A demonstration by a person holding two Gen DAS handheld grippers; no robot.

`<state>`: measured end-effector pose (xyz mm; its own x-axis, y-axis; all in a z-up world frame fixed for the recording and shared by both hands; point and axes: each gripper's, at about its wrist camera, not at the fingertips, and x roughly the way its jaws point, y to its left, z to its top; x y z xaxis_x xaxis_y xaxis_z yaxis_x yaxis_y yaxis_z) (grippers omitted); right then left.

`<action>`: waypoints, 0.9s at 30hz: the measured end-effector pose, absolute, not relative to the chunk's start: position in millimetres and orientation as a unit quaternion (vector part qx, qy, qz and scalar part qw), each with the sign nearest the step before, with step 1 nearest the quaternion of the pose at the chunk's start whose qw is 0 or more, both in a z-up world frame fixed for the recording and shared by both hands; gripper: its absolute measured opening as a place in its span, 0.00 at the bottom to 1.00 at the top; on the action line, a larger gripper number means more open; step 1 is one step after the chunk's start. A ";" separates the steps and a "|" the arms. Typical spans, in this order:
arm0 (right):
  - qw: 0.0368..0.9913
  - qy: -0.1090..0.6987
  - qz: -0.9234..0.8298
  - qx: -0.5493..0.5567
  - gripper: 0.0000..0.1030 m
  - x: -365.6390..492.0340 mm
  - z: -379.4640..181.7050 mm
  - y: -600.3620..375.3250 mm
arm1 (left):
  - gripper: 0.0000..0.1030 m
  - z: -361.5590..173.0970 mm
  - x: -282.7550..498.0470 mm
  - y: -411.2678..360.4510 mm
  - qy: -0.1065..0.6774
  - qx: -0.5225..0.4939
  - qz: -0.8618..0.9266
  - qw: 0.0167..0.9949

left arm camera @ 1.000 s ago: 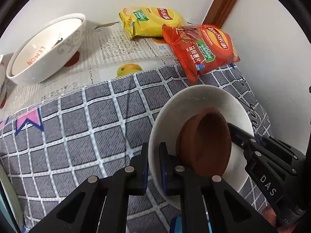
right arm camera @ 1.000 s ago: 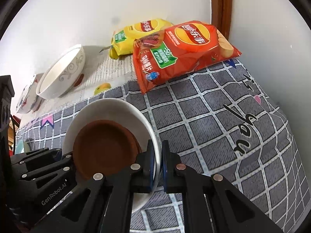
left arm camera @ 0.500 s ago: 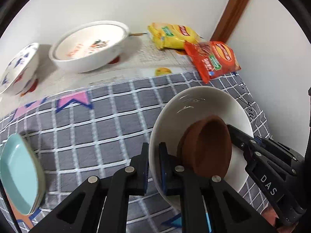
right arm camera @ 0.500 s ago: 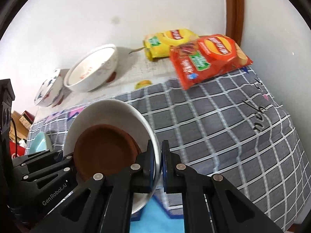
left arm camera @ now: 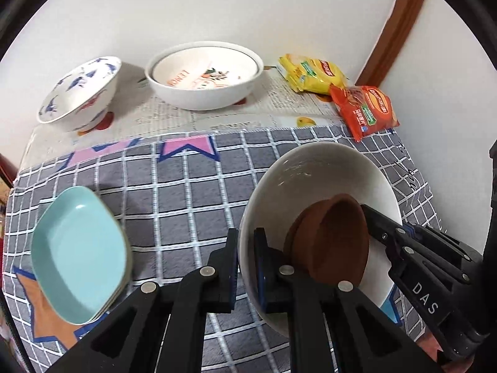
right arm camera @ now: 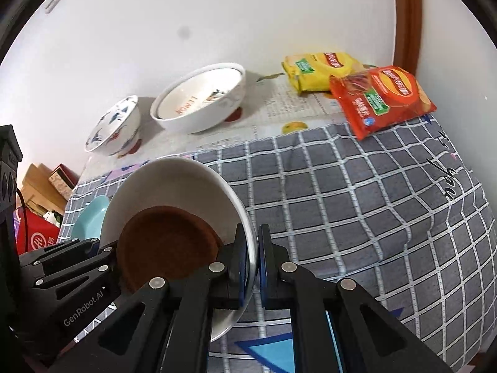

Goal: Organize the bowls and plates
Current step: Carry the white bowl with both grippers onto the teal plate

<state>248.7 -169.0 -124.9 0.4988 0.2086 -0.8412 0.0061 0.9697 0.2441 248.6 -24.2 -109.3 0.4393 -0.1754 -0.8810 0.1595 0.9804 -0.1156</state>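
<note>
A white bowl (left arm camera: 313, 174) with a small brown dish (left arm camera: 335, 242) inside it is held above the checked cloth. My left gripper (left arm camera: 246, 267) is shut on its left rim. My right gripper (right arm camera: 254, 267) is shut on its right rim; the white bowl (right arm camera: 174, 183) and brown dish (right arm camera: 164, 242) show there too. A stack of light blue plates (left arm camera: 77, 258) lies at the left. A large white LEMON bowl (left arm camera: 202, 74) and a blue-patterned bowl (left arm camera: 77, 93) stand at the back.
A yellow snack bag (left arm camera: 310, 73) and a red crisp bag (left arm camera: 363, 108) lie at the back right corner by the wall. The grey checked cloth (left arm camera: 186, 192) covers the table. Boxes (right arm camera: 40, 192) sit beyond the table's left edge.
Both grippers have pulled back and up with the white bowl. The view has widened: the blue plates and the blue-patterned bowl have come into sight.
</note>
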 end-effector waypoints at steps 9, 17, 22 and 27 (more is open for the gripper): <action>0.861 0.493 0.073 0.103 0.07 243.6 -116.1 -140.8 | 0.09 -102.9 239.6 3.6 0.513 -0.019 -0.087 0.853; 0.861 0.491 0.091 0.098 0.07 244.1 -113.1 -109.9 | 0.09 -97.4 233.8 38.9 0.508 -0.032 -0.070 0.858; 0.861 0.490 0.105 0.090 0.07 245.4 -111.7 -82.7 | 0.09 -97.3 230.0 64.2 0.505 -0.040 -0.056 0.860; 0.857 0.494 0.124 0.086 0.07 247.8 -115.7 -56.5 | 0.09 -101.1 227.1 92.5 0.505 -0.053 -0.038 0.860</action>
<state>247.8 -56.5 -115.7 0.4822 0.2971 -0.8242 -0.1265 0.9545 0.2700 227.1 92.5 -101.1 0.4861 -0.1191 -0.8657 0.0120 0.9915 -0.1297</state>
